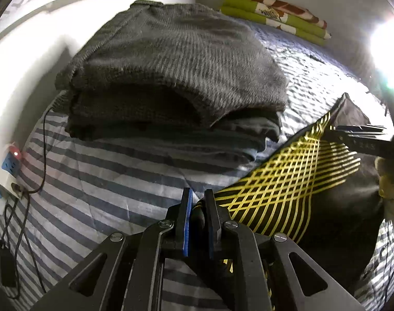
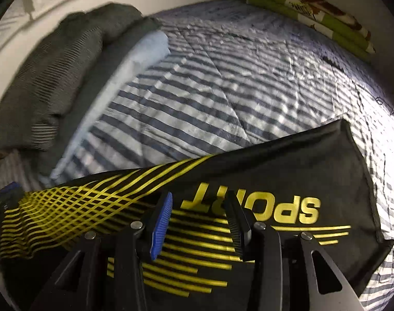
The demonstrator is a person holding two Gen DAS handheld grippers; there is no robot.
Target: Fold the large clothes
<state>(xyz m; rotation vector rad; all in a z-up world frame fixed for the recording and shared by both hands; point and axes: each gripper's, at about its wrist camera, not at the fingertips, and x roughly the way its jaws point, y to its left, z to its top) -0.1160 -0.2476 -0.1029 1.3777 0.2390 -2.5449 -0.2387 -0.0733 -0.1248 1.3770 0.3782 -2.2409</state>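
The left tongs (image 1: 198,202) pinch the black shirt (image 1: 287,189) on the striped bed (image 1: 93,181). The right tongs (image 2: 197,215) look spread above it.

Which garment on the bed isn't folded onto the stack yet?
The black shirt with yellow lines, printed SPORT, held in the left tongs. The grey knit sweater already lies folded atop the pile.

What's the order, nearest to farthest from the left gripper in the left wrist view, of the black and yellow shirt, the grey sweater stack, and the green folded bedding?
1. Black and yellow shirt: pinched in the left gripper, spreading right.
2. Grey sweater stack: mid-bed, ahead and slightly left.
3. Green folded bedding: far end, upper right against the wall.
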